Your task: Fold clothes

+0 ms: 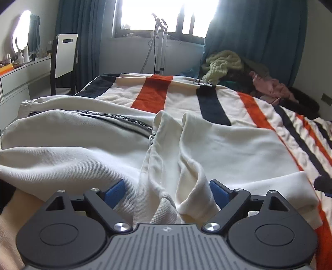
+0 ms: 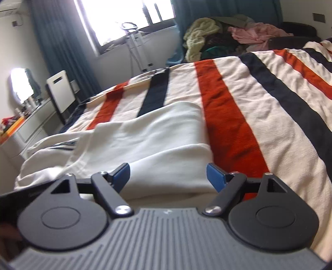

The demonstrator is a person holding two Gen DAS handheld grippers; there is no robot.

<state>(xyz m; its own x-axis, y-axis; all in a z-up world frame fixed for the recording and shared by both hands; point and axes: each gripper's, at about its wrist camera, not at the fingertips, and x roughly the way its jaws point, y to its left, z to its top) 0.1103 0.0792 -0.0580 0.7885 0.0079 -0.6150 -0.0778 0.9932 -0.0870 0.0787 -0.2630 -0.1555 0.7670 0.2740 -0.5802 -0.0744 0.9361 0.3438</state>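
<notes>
Your left gripper [image 1: 167, 190] sits low over a cream sweatshirt [image 1: 217, 145] spread on a bed. Its jaws stand wide apart, and a bunched ridge of the cream fabric rises between the two blue pads [image 1: 116, 190] without either pad pressing on it. The sweatshirt lies across a striped blanket [image 1: 153, 91] of cream, orange and navy bands. To the left of the ridge, a black tape trim with white lettering [image 1: 124, 119] runs along the garment; the lettering is too distorted to read.

Your right gripper [image 2: 168, 176] is also spread wide, hovering over the right edge of the same sweatshirt [image 2: 157, 133]. Cream cloth fills the gap between its blue pads [image 2: 215, 178], though the view is slightly blurred, so it seems the pads are clear of the fabric rather than touching it. An orange band of the blanket [image 2: 224, 116] runs just beside the garment's edge.

At the far side of the bed lies a heap of clothes [image 1: 224, 64], pale yellow-green and pink among them. Beyond stand teal curtains [image 1: 255, 35], a bright window [image 1: 166, 14], a white chair [image 1: 64, 54] and a dressing table [image 1: 22, 68] with a round mirror
</notes>
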